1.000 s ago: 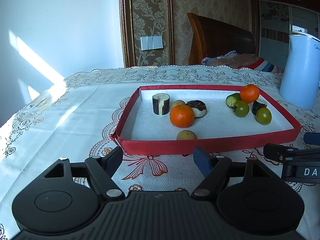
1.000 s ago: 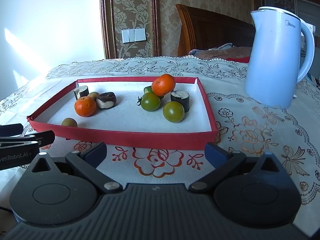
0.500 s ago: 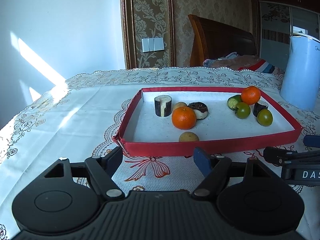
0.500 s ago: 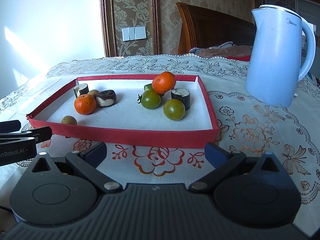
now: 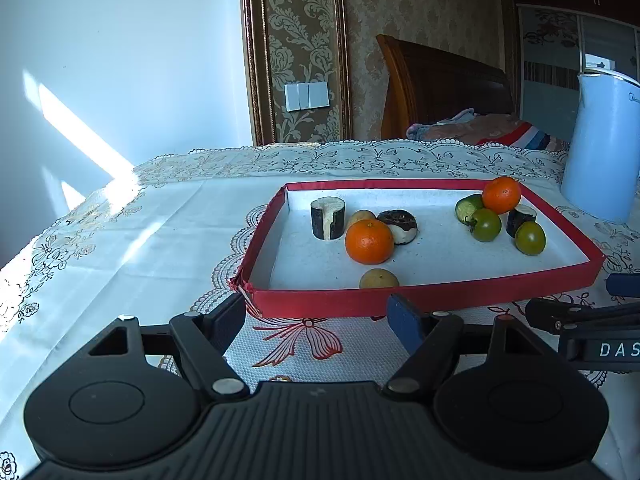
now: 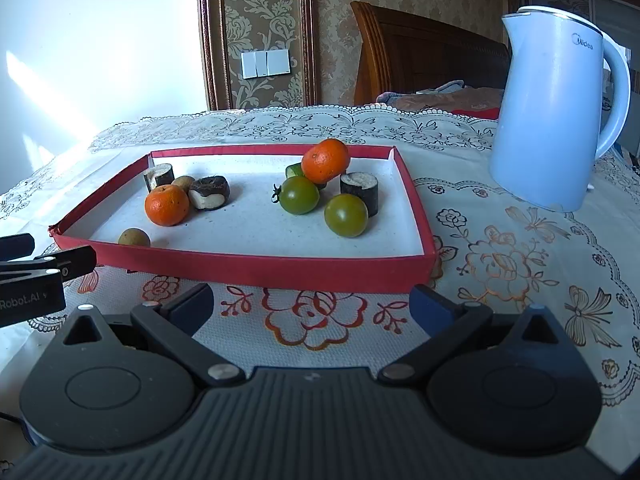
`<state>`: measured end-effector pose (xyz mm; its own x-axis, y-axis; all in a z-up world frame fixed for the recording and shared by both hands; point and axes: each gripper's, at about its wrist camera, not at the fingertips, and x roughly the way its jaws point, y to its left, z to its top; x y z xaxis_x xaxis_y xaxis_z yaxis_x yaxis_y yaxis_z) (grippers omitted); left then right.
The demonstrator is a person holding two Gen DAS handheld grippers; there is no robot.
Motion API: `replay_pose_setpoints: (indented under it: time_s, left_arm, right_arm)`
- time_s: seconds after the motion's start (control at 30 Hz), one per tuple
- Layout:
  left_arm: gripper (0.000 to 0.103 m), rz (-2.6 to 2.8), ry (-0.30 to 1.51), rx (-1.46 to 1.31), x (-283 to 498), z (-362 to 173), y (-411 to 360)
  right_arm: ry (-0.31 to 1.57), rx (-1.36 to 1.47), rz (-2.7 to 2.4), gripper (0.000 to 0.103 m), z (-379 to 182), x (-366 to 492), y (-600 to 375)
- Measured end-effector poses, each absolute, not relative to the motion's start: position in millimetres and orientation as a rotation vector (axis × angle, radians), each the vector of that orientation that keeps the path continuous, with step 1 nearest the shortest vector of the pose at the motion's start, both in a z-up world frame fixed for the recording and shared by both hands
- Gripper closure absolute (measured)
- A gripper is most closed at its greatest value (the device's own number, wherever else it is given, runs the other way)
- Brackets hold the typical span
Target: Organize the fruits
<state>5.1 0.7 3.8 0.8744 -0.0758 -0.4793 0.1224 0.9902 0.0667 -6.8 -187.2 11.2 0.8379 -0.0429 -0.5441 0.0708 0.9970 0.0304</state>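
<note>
Tray: a red-walled tray [image 6: 256,270] with a white floor lies on the lace tablecloth [image 6: 500,256]; its long axis runs 9 to 3 o'clock across the right wrist view.
Left cluster: an orange [image 6: 167,205] touches a dark cut piece [image 6: 209,193]; behind them a small brown fruit [image 6: 183,182] and an upright dark cylinder slice [image 6: 159,176]; a lone brown longan [image 6: 134,238] sits at 7 o'clock, against the near wall.
Right cluster: a second orange [image 6: 325,161] rests on top of a cucumber piece [image 6: 295,171]; two green tomatoes [image 6: 299,195] [image 6: 346,215] in front — a second dark cylinder [image 6: 360,191] stands upright just behind the nearer one.
Kettle: a pale blue kettle [image 6: 556,112] stands outside the tray at 2 o'clock.
Left gripper [image 5: 320,316]: fingers spread apart, empty, short of the tray's near left corner.
Right gripper [image 6: 312,304]: fingers wide apart, empty, before the near wall.
Change: the fruit lies as before; both views have shifted only slightly — the tray sits a little lower in each.
</note>
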Motion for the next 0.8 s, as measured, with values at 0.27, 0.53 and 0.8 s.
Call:
replay_pose_setpoints:
  time_s: [0.27,0.53,0.8]
  left_arm:
    - [0.025,-0.100,0.492,0.108,5.1,3.7,-0.8]
    - [0.025,-0.101,0.492,0.115,5.0,3.6,-1.9]
    - [0.025,-0.099,0.492,0.116,4.7,3.3,-1.7]
  right_arm:
    - [0.579,0.044,-0.059,0.000,10.8,-6.3,-186.6]
    - [0.582,0.043,-0.059,0.000,10.1,-5.9,-186.0]
    - [0.583,0.042,-0.058,0.000,10.0,-5.6,-186.1]
